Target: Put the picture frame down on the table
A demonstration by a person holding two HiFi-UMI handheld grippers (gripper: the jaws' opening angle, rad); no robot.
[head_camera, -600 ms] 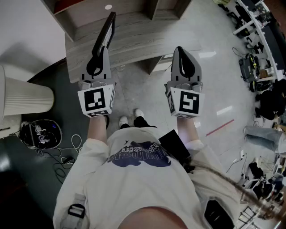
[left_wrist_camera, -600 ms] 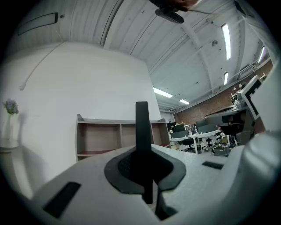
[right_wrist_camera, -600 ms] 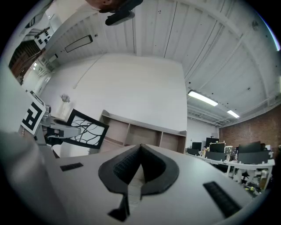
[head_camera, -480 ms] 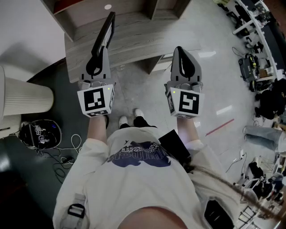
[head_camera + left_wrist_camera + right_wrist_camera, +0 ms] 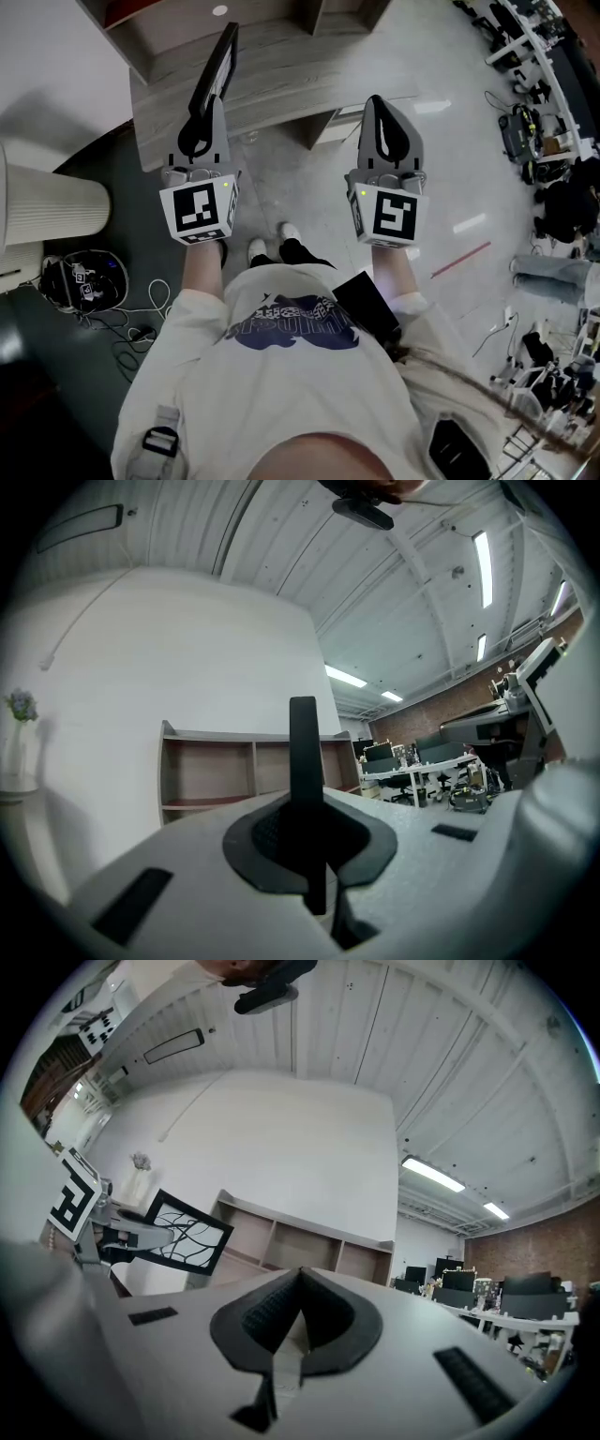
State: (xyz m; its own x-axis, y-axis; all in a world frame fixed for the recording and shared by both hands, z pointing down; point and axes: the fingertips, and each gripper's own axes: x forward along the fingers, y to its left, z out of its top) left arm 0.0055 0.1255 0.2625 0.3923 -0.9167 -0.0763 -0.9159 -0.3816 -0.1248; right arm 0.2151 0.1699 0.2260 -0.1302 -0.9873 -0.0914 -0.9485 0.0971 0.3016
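We count two grippers, one picture frame, one bench and two marker cubes (image 5: 200,211), one on each gripper. The left gripper (image 5: 212,101) has its fingers clamped narrowly on the picture frame (image 5: 223,58). The frame juts out past the fingertips, over the grey wooden bench (image 5: 291,66); no view tells us whether it touches the top. The right gripper (image 5: 375,103) is level beside the left one, well apart from it, with its fingers pressed together and nothing between them.

The head view and the left gripper view show the frame only as a thin dark edge. The right gripper view alone shows its face – a black border round a white panel with dark branching lines, tilted. The left gripper view adds an open shelf unit (image 5: 216,771) against the white wall.
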